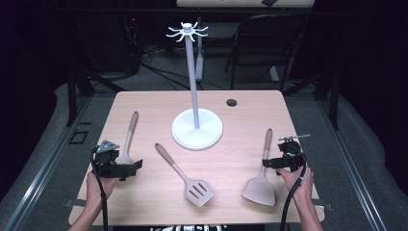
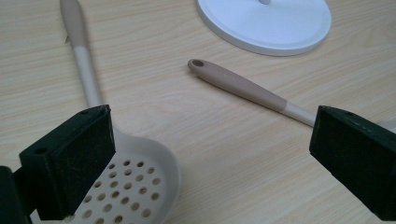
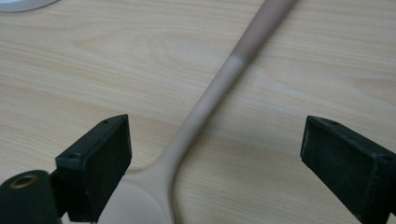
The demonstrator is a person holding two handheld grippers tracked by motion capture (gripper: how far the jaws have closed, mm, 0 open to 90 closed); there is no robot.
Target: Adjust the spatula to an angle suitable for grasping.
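A white hook stand (image 1: pixel 193 72) rises from its round base (image 1: pixel 209 137) at mid-table. Three beige utensils lie flat around it. A perforated skimmer (image 1: pixel 129 135) is on the left, and its holed head (image 2: pixel 135 186) lies partly under one jaw of my left gripper (image 2: pixel 212 140), which is open and holds nothing. A slotted spatula (image 1: pixel 186 177) lies in the middle, its handle (image 2: pixel 243 86) ahead of the left gripper (image 1: pixel 131 166). On the right is a solid spatula (image 1: pixel 261 185). My right gripper (image 1: pixel 268 162) is open, its jaws standing wide on either side of that spatula's handle (image 3: pixel 210 102) without touching it.
The wooden table (image 1: pixel 154 103) has a round cable hole (image 1: pixel 232 102) at the back right. A dark chair (image 1: pixel 269 43) and cables stand on the floor behind the table. A person's hands hold both grippers near the front edge.
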